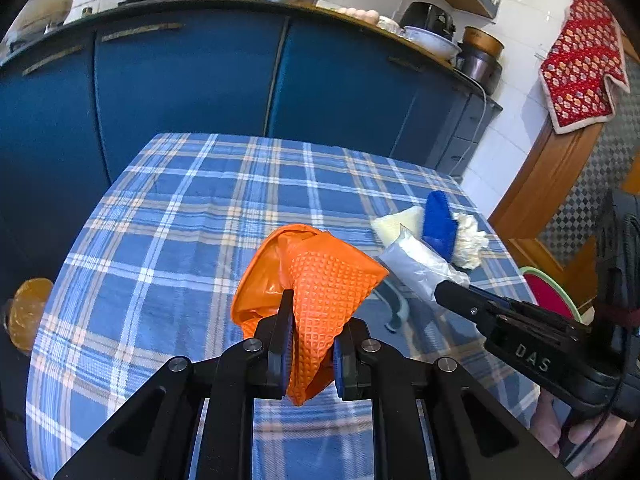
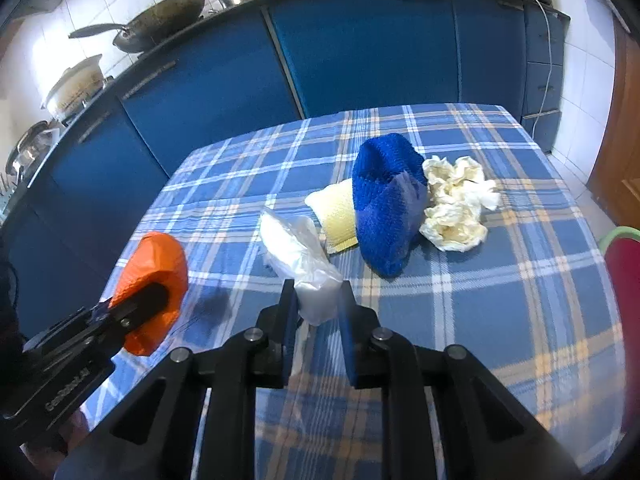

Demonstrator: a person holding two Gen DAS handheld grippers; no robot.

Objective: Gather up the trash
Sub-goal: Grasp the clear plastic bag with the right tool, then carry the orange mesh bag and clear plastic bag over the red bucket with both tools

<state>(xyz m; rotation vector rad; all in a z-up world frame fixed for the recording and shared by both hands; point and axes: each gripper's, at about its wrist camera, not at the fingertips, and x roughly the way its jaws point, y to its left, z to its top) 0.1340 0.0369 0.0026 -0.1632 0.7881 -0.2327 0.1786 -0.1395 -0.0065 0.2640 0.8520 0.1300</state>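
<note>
Above the checked tablecloth (image 2: 500,300) our left gripper (image 1: 310,344) pinches an orange glove (image 1: 320,280), our right gripper (image 2: 318,312) a clear plastic bag (image 2: 300,256); slippery film could slide free if we tilt.

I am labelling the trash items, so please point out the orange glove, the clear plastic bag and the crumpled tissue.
orange glove (image 1: 332,280), left wrist view, on its textured face above the claw.
clear plastic bag (image 2: 296,248), right wrist view, on its middle.
crumpled tissue (image 2: 456,200), right wrist view, on the centre of the wad.

right gripper (image 2: 316,312) pinching clear plastic bag (image 2: 300,256), left gripper (image 2: 154,300) clamping orange glove (image 2: 160,264)
</note>
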